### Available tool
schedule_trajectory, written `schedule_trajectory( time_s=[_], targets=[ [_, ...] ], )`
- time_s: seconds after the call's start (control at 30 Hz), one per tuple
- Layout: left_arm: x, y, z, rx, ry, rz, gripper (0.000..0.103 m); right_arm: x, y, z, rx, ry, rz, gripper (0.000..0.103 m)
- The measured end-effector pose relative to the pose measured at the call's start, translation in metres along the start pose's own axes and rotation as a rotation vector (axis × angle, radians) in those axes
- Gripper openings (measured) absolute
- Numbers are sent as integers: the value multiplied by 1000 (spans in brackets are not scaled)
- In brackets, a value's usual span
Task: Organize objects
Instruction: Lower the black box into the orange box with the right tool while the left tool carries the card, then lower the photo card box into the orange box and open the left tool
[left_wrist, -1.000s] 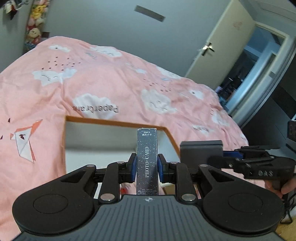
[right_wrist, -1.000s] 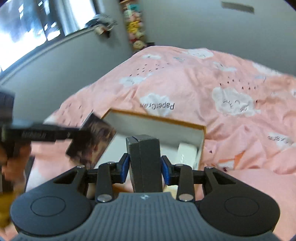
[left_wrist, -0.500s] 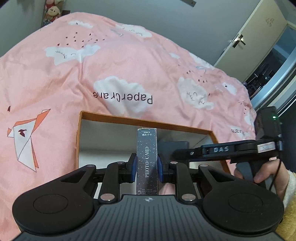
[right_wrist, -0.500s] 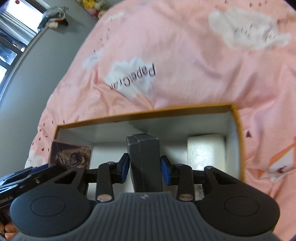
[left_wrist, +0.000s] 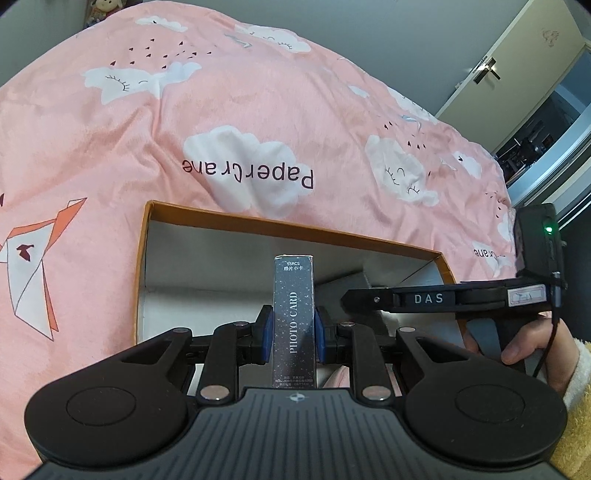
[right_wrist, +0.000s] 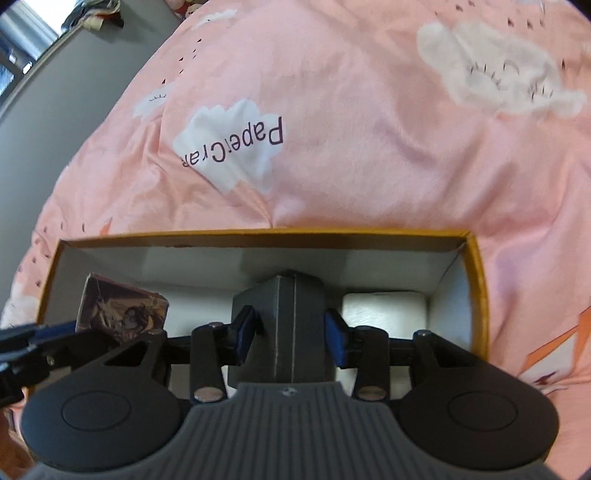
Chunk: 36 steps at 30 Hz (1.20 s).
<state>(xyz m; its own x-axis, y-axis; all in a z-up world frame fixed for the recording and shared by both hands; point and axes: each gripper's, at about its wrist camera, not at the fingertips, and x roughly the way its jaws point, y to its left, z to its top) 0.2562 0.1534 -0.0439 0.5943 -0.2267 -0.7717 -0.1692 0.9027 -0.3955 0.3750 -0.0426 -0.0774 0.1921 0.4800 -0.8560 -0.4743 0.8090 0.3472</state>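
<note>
An open cardboard box with an orange rim (left_wrist: 258, 221) (right_wrist: 258, 233) and white inside lies on the pink bed. My left gripper (left_wrist: 293, 332) is shut on a dark "PHOTO CARD" box (left_wrist: 294, 317), held upright over the box's near side; its illustrated face shows in the right wrist view (right_wrist: 122, 310). My right gripper (right_wrist: 291, 328) has its blue pads spread slightly off a dark grey box (right_wrist: 291, 325) that stands inside the cardboard box. The right gripper shows in the left wrist view (left_wrist: 369, 299), reaching in from the right.
A white block (right_wrist: 384, 310) lies in the cardboard box's right corner. The pink cloud-print duvet (left_wrist: 258, 110) surrounds the box. A door (left_wrist: 517, 55) and dark doorway stand at the far right.
Both grippers came down closer over the cardboard box. My right gripper's pads opened off the dark grey box, which now rests inside the box. The left keeps its hold.
</note>
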Motion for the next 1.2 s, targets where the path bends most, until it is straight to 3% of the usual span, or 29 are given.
schedule_trajectory(
  time_s=[0.27,0.3,0.4,0.43,0.97,1.2],
  targets=[
    [1,0,-1,5,6,1,25,-12,4,-7,-43,-8,-60,42],
    [1,0,-1,7,8,-1,25,-11,4,-9,-38,-2,-52,40],
    [4,0,0,7,12,7,25,-2,-1,-11,6,22,-38,19],
    [5,0,0,8,12,10,25,1,-2,-12,14,30,-39,18],
    [57,-11,0,-8,64,130,25,-25,6,-30,-95,-57,-86,20],
    [68,-5,-6,-118,116,56,25,-26,6,-35,-129,-78,-119,18]
  ],
)
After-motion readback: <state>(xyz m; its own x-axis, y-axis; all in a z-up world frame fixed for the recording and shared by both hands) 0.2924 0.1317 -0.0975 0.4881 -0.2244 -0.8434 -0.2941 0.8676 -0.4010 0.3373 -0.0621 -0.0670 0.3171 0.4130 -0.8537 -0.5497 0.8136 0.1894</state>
